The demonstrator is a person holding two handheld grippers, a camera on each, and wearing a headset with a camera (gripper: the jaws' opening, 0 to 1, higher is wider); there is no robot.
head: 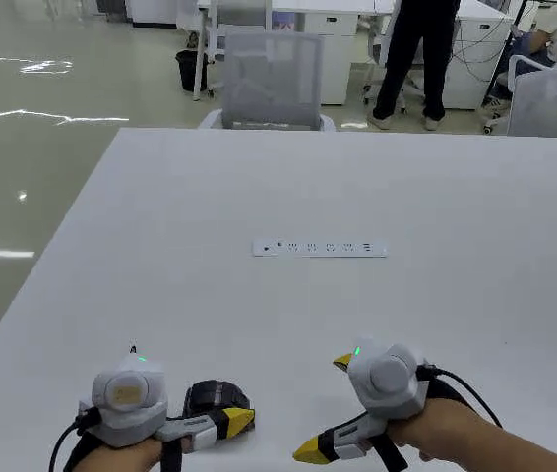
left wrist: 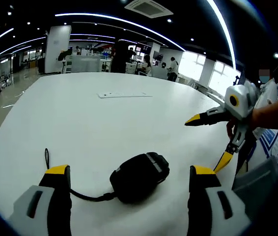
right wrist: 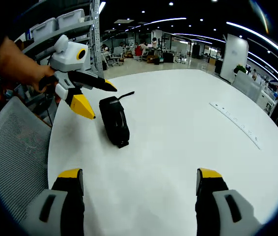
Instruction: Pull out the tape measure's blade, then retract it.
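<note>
A black tape measure (head: 215, 397) lies on the white table (head: 357, 177) near its front edge, blade fully in, a thin black strap (left wrist: 82, 195) trailing from it. My left gripper (head: 229, 408) is open, and in the left gripper view the case (left wrist: 140, 176) sits between its spread yellow-tipped jaws without touching either. My right gripper (head: 326, 407) is open and holds nothing, a short way to the right of the case. In the right gripper view the tape measure (right wrist: 114, 120) lies ahead to the left, with the left gripper (right wrist: 101, 100) around its far end.
A white power strip (head: 320, 248) lies flat at mid-table. A grey mesh chair (head: 272, 81) stands at the table's far edge, and a person (head: 418, 49) stands behind it. The table's left edge drops to a glossy floor (head: 32, 157).
</note>
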